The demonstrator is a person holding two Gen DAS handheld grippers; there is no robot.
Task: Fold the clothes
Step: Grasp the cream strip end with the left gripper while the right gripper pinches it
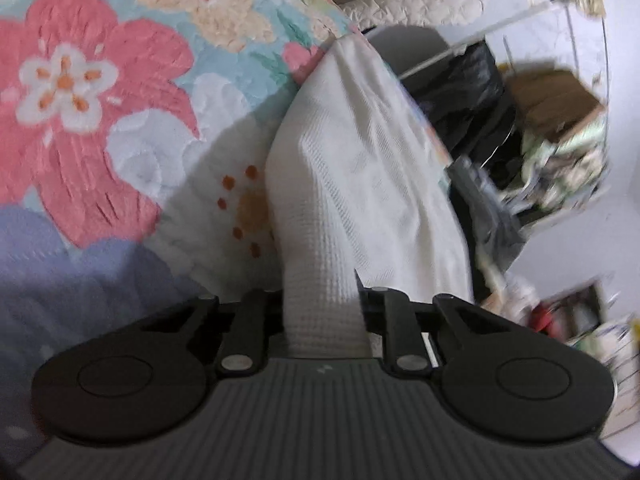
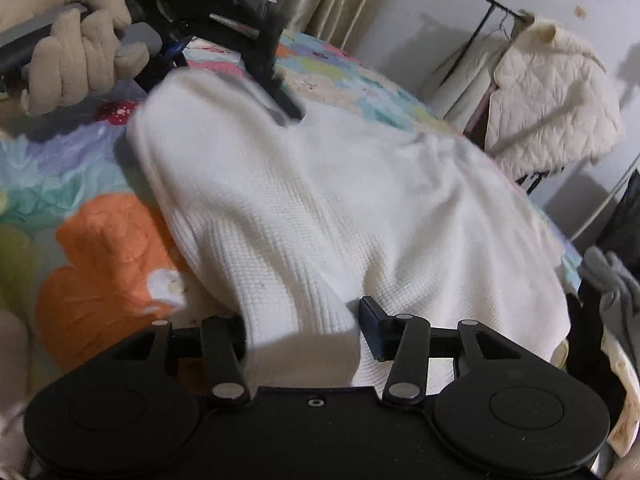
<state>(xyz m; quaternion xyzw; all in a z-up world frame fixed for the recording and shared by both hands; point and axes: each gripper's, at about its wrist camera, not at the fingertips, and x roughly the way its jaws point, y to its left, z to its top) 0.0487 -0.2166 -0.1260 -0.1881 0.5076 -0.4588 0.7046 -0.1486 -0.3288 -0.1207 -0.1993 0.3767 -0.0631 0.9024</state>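
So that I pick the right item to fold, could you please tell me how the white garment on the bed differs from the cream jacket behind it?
The white garment is waffle-knit; the cream jacket is diamond-quilted. The garment lies bunched on the floral bedspread; the jacket hangs upright by the wall. Both are pale clothing.
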